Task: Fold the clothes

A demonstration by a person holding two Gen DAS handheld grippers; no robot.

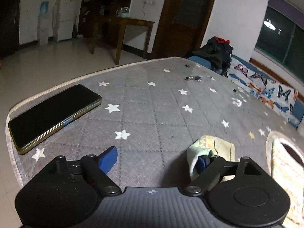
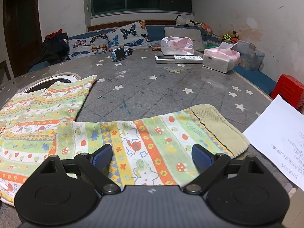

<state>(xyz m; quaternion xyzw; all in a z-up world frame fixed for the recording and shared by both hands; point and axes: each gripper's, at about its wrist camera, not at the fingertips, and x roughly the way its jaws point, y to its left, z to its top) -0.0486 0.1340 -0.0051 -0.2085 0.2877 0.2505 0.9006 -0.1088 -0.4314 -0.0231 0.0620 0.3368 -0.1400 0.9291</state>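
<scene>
1. printed shirt point(image 2: 38, 117) lies flat on table point(image 2: 161, 87), sleeve point(image 2: 152, 136) out under right tool point(image 2: 152, 156), jaws apart
2. left tool point(image 1: 155, 158) jaws apart, one finger point(image 1: 203, 163) inside cuff point(image 1: 209, 148); could snag & drag it
3. paper point(image 2: 275, 133) & phone point(image 1: 53, 114) close, may get swept

Both tools point(image 1: 154, 160) point(image 2: 152, 156) — jaws wide apart

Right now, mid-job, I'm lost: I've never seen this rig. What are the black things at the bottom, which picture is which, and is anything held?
Those are two hand-held grippers with blue pads, each carrying its own camera. The left gripper is open; a sleeve cuff drapes over one finger, not clamped. Beside it lies a phone on the star-patterned mat. The right gripper is open above the patterned shirt, which lies flat. Nearby are a printed sheet, a remote, a tissue pack and a small watch.
</scene>
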